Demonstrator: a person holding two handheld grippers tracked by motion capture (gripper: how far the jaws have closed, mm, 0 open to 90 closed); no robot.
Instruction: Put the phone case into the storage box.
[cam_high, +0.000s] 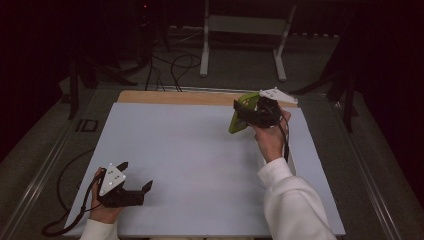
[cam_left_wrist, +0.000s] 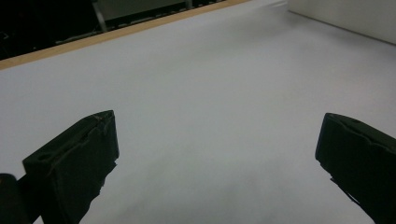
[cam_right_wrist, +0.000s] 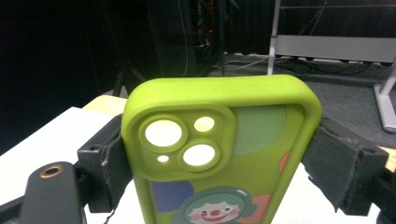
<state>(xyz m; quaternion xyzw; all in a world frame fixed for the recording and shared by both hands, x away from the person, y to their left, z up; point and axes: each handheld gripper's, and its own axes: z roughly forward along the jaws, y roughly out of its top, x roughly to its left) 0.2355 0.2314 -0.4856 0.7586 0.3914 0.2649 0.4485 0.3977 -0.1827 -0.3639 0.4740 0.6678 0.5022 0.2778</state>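
High view, upper right: a green phone case (cam_high: 239, 116) is pinched by the right hand-held gripper (cam_high: 248, 114); lower left, the left hand-held gripper (cam_high: 136, 176) is held spread above the counter (cam_high: 200, 150).

Counted on table (cam_high: 200, 150): 1 green phone case (cam_high: 239, 116), nothing else lying on white top. Case showed 3 round camera cutouts plus 1 small hole in right gripper view, also 1 clown face printed below them. Grippers: 2, left gripper (cam_high: 135, 182) and right gripper (cam_high: 239, 111), each with 2 black jaws. Hands: 2. Table: 1. White frame stand (cam_high: 245, 30) behind table: 1.
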